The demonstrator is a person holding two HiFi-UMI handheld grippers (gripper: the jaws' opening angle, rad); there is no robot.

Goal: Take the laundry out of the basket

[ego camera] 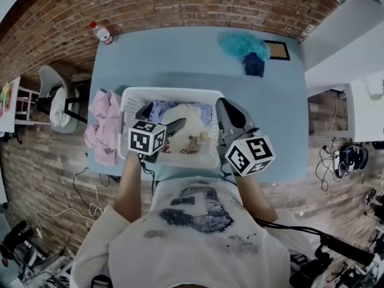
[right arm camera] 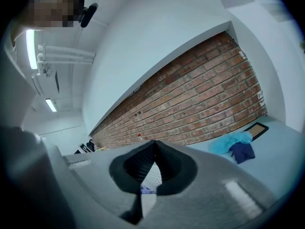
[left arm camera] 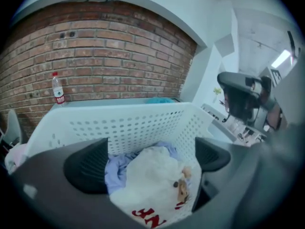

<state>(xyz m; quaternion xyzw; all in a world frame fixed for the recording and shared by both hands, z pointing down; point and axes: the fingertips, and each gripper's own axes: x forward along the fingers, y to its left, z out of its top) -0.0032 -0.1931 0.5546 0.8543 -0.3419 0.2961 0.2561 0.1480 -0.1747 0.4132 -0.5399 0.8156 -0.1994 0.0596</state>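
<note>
A white perforated laundry basket (ego camera: 171, 91) stands on the light blue table (ego camera: 180, 59), near its front edge. Inside lie a white garment (ego camera: 180, 122) with red print and a small brown motif, and a lavender-blue garment (ego camera: 161, 108) behind it. My left gripper (ego camera: 161, 120) hangs over the basket's left half, tilted down and open. In the left gripper view its pads stand wide apart above the white garment (left arm camera: 152, 175), touching nothing. My right gripper (ego camera: 231, 116) is at the basket's right rim, nearly level. Its jaws meet at the tips (right arm camera: 153, 144) with nothing between them.
A heap of pink clothes (ego camera: 103, 128) lies on the table left of the basket. At the far right are a teal cloth (ego camera: 243, 45), a navy cloth (ego camera: 254, 65) and a framed picture (ego camera: 277, 50). A bottle (ego camera: 103, 33) stands far left, by the brick wall.
</note>
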